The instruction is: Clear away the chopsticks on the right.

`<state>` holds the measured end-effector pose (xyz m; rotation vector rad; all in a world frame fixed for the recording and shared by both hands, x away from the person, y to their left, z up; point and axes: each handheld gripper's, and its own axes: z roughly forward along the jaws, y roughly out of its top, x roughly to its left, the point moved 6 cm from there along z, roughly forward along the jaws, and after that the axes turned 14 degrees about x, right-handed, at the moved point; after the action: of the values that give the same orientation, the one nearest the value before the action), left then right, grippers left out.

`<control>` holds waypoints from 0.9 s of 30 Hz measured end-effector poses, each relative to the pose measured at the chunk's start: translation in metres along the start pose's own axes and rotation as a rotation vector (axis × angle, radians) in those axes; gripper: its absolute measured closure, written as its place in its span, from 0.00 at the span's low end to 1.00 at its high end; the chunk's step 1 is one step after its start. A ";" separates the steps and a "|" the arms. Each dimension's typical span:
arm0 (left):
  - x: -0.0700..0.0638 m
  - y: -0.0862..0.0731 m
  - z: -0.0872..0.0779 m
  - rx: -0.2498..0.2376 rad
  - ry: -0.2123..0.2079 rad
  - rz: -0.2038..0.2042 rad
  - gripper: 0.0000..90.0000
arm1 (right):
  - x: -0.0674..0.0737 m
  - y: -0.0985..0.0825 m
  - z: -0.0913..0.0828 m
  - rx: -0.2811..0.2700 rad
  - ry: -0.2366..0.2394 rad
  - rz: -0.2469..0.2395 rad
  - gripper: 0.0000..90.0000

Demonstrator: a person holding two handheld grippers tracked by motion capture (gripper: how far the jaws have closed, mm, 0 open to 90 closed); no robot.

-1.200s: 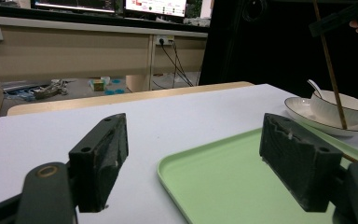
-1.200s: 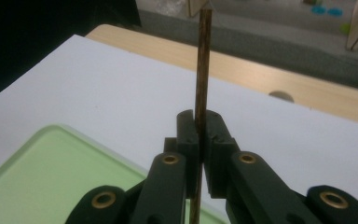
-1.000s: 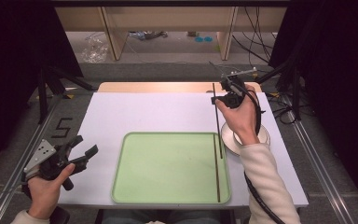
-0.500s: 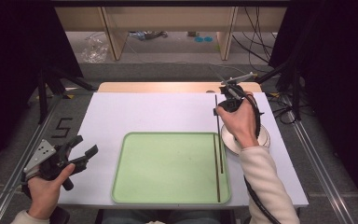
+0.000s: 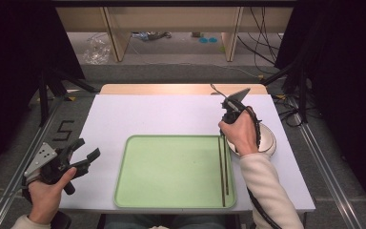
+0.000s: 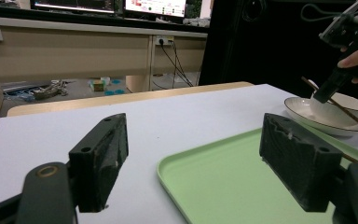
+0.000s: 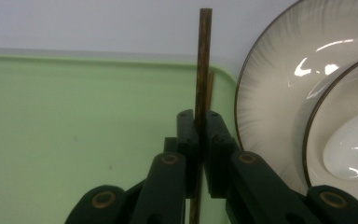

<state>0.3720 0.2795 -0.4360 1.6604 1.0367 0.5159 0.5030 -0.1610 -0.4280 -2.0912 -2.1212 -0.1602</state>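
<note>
- Right gripper (image 7: 199, 126) is clamped on one dark chopstick (image 7: 202, 65); the stick runs straight between the jaws and sticks out well past them.
- From the high view that chopstick (image 5: 226, 164) is over the right edge of the green tray (image 5: 171, 174), just beside a second chopstick (image 5: 221, 171) already lying along that edge.
- Left gripper (image 5: 81, 155) is released, nothing between the jaws, parked off the tray's left edge near the front-left corner of the white tabletop (image 5: 147, 114).
- White bowl on its saucer (image 5: 267, 138) sits on the tabletop touching or nearly touching the tray's right edge, under my right hand (image 5: 240, 133).
- My read: I'm laying the held stick down parallel to the first one.
- Risks:
  - Grip is near one end, so the long free end can swing and tip down first, knocking the resting stick out of line.
  - Sticks are round; if released with one end up on the tray's raised rim, it may roll toward the tray centre or off onto the tabletop.
  - Saucer rim is right next to the jaws in the right gripper view; opening there could bump the saucer.
  - Can't tell if the held stick touches the tray yet, so an early release could make it bounce.
- Writing: a dark "5" (image 5: 63, 130) marked beside the left edge of the tabletop. No brands readable.
</note>
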 end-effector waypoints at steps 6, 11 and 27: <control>0.000 0.000 0.000 -0.003 -0.002 -0.002 0.26 | -0.007 0.000 0.024 0.106 -0.056 0.018 0.97; 0.000 0.000 0.000 -0.002 -0.001 -0.005 0.26 | -0.011 0.001 0.041 0.148 -0.100 0.009 0.97; 0.000 0.000 0.000 -0.002 -0.002 -0.006 0.26 | -0.012 0.002 0.069 0.216 -0.145 0.039 0.97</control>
<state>0.3719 0.2798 -0.4363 1.6557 1.0391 0.5114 0.5027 -0.1603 -0.4978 -2.0708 -2.0674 0.2220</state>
